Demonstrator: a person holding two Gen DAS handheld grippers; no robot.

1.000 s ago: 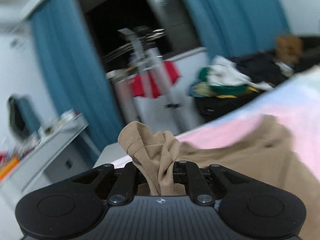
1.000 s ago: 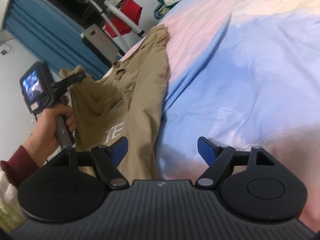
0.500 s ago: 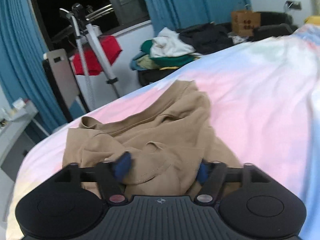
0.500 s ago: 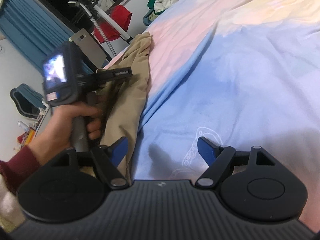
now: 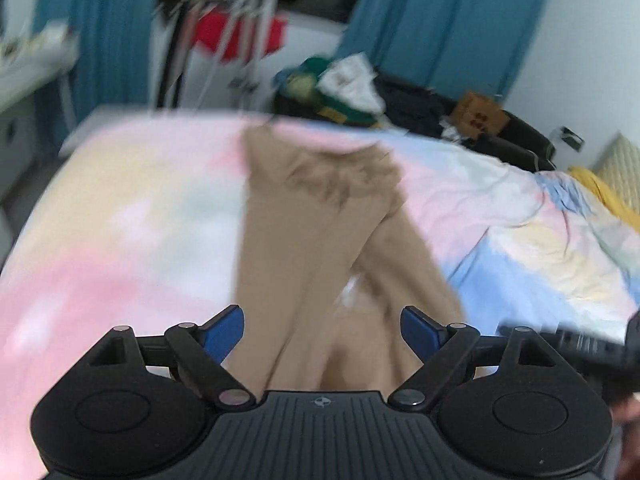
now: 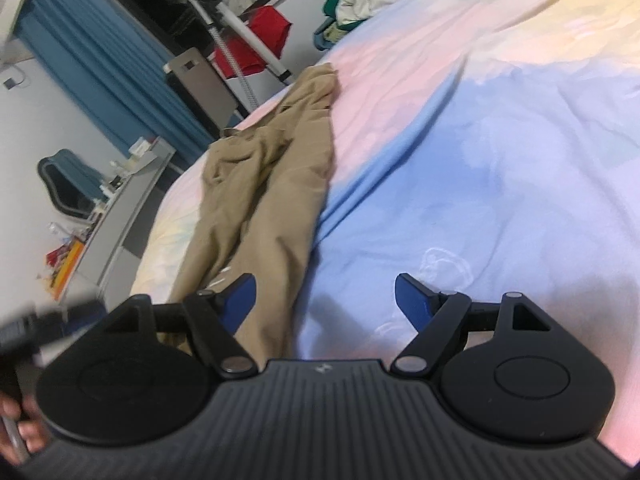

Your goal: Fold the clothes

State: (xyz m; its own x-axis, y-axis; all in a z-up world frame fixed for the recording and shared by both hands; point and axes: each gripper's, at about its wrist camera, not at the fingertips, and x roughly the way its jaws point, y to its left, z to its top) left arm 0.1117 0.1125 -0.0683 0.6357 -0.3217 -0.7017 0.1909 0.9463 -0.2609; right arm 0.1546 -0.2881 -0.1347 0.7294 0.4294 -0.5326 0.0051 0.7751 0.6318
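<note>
While the tan garment (image 5: 320,248) lies lengthwise on the pastel bedsheet (image 5: 120,240), neither tool has hold of it. It runs from the far bed edge toward the cameras, crumpled at the far end, bunched into long folds nearer in.

Left gripper (image 5: 322,330): jaws spread wide, nothing between the blue pads (image 5: 224,330). Cloth sits straight ahead and under the gap; left view is motion-blurred, so contact is hard to judge, probably hovering just above.

Right gripper (image 6: 325,300): also spread apart, unloaded. The garment (image 6: 272,184) lies to its left side; the near end passes under its left pad (image 6: 240,300), the rest of the gap is over bare sheet (image 6: 500,160).

Each tool shows blurred at the edge of the other's view.

Background: blue curtains (image 5: 440,20), clothes pile (image 5: 344,84), red cloth on a stand (image 6: 264,40), desk (image 6: 120,208).
</note>
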